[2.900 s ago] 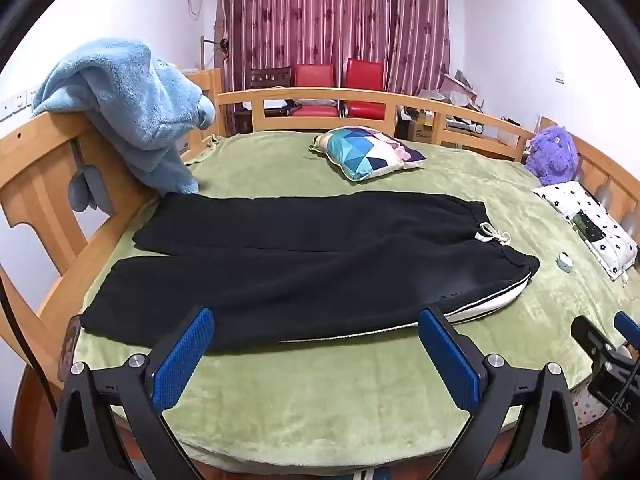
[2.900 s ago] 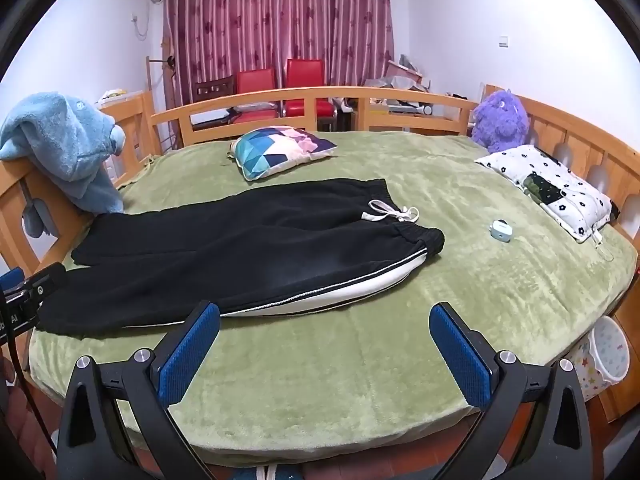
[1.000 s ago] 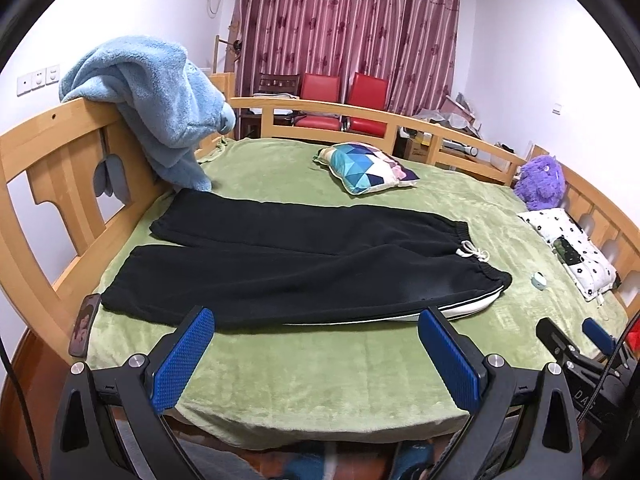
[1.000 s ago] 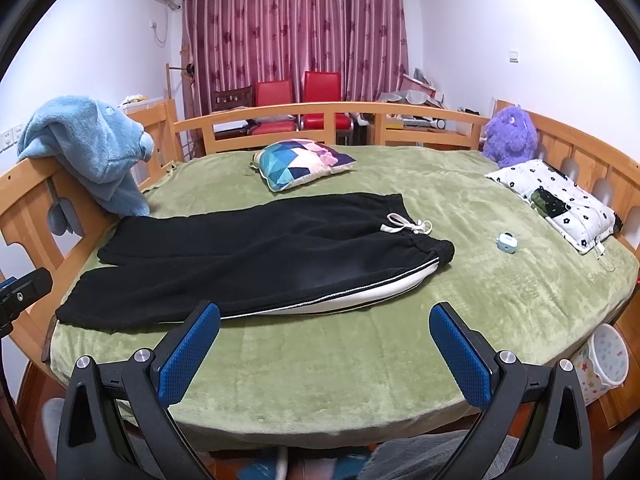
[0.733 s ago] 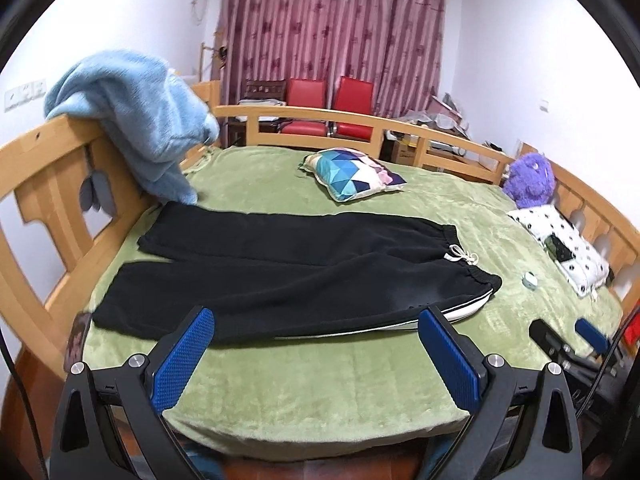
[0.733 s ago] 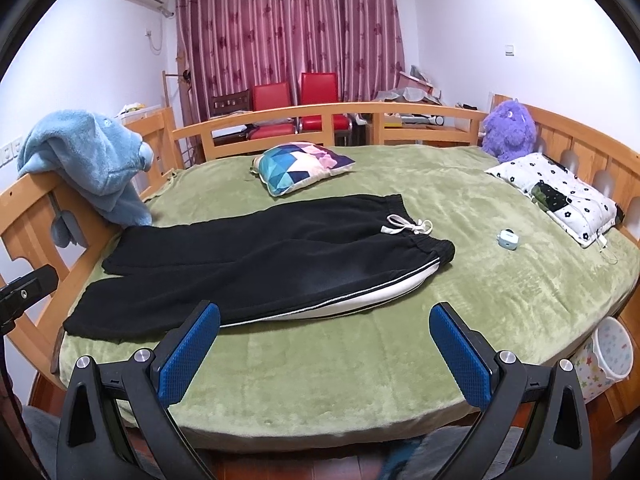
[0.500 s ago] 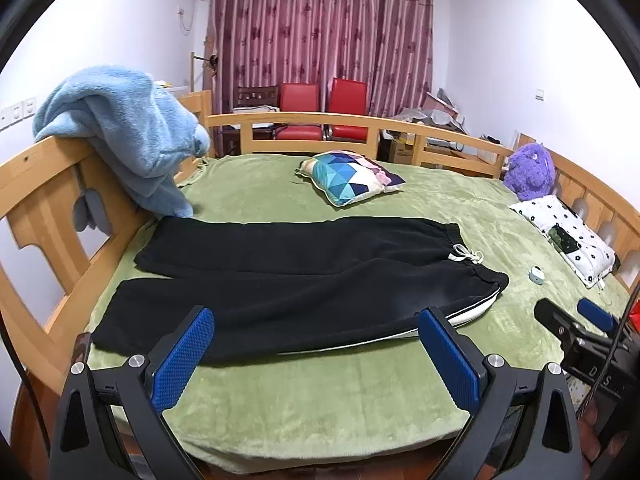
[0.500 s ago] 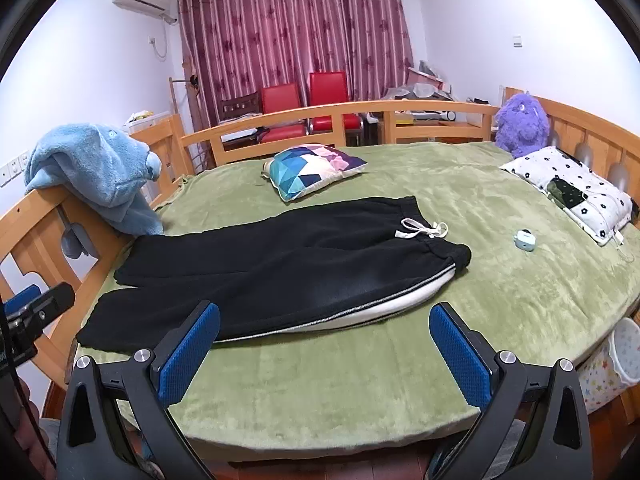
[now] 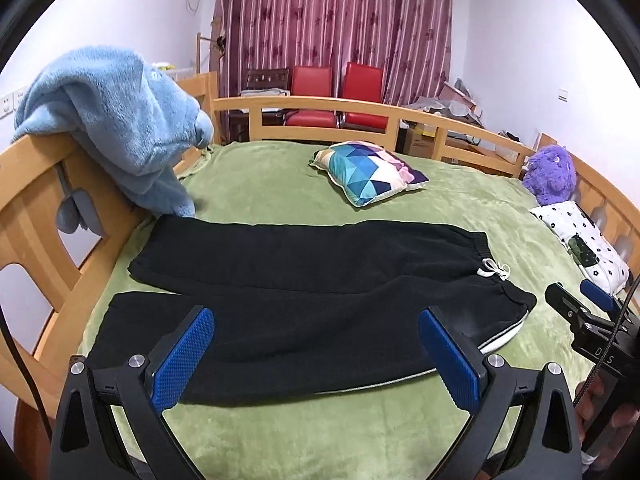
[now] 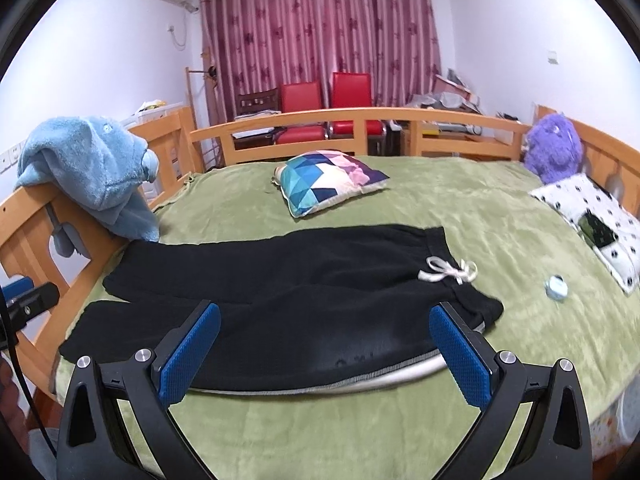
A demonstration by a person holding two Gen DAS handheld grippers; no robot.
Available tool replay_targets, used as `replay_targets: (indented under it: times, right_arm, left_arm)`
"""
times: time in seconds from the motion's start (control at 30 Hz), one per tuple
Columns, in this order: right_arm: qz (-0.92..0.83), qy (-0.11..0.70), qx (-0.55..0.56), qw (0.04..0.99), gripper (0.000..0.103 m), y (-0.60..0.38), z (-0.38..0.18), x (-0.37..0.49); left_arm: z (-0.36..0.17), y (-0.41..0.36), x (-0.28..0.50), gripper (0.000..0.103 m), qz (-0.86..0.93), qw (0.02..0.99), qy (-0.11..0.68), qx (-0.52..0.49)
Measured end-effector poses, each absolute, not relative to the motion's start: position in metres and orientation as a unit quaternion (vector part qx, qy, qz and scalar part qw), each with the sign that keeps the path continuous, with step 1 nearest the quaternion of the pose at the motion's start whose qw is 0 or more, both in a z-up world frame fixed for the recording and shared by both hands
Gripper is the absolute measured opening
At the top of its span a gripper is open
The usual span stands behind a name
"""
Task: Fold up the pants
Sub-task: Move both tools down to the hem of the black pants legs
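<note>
1. Both tongs are spread wide and hold nothing: the left tongs (image 9: 316, 346) hang over the near leg of the pants (image 9: 304, 280), and the right tongs (image 10: 326, 344) hang over the near edge by the waist end.
2. Black pants lie flat on the green bed (image 10: 500, 216), on the near side of the patterned pillow (image 10: 328, 180), legs side by side, cuffs toward the blue fleece (image 9: 116, 120) on the bed rail, and waist toward the spotted cushion (image 10: 596, 224).
3. Handling, as a judgement: thick, soft and limp cloth, light enough to lift, likely to sag and drag on the plush cover rather than slide.
4. Good holds would be the ribbed waistband beside the white drawstring (image 10: 448, 272) and the near cuff, pinching both layers.
5. Hard to tell:
   - the pale band under the near edge could be a side stripe or lining;
   - the pale marks on the cloth are unreadable;
   - the small blue object (image 10: 556, 287) well clear of the waistband is too small to name.
</note>
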State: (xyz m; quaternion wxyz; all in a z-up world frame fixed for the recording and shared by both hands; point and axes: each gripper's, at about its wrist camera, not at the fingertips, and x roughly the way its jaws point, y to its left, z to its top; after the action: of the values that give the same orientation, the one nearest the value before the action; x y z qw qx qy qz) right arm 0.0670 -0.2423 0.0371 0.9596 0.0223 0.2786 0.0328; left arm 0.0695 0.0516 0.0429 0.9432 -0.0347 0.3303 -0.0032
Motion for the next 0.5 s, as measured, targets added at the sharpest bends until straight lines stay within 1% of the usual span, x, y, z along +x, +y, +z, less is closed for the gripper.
replay_targets:
  times: [0.2, 0.33, 0.43, 0.5]
  right_arm:
    - [0.057, 0.283, 0.017, 0.957, 0.102, -0.241, 0.023, 0.095]
    - [0.077, 0.294, 0.018, 0.952, 0.102, -0.245, 0.006, 0.117]
    - [0.075, 0.300, 0.031, 0.951, 0.102, -0.255, -0.013, 0.125]
    - [0.079, 0.306, 0.044, 0.948, 0.102, -0.262, -0.030, 0.128]
  left_arm:
    - [0.022, 0.071, 0.092, 0.103, 0.001, 0.938, 0.342, -0.063]
    - [0.007, 0.085, 0.102, 0.103, 0.008, 0.938, 0.342, -0.056]
    - [-0.013, 0.102, 0.106, 0.103, 0.028, 0.937, 0.345, -0.055]
    - [-0.034, 0.122, 0.107, 0.103, 0.043, 0.931, 0.355, -0.077]
